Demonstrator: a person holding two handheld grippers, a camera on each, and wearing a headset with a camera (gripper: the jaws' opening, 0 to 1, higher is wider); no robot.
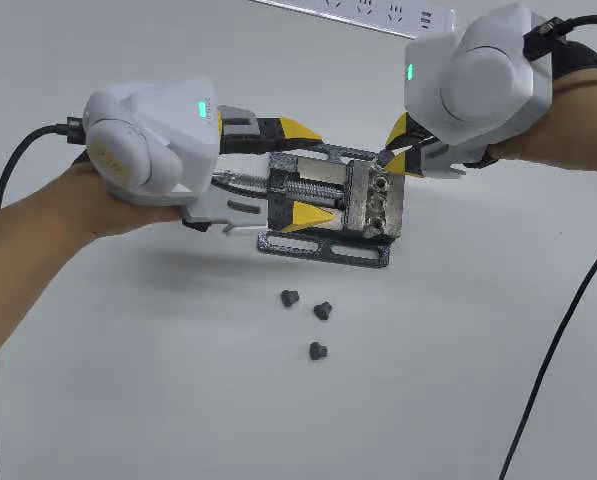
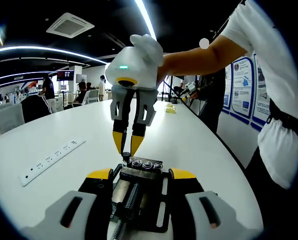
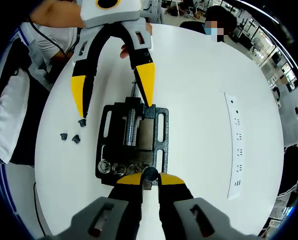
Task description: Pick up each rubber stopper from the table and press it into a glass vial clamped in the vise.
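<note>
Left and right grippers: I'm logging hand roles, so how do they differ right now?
The left gripper has its jaws wide open, either side of the vise; the right gripper is shut on a stopper. The left points along the vise; the right hangs over the vials at its far end. Both have yellow-tipped jaws and white bodies.

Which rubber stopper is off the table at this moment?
The stopper pinched in the right gripper, above the vise. The other three stoppers lie loose on the table.
</note>
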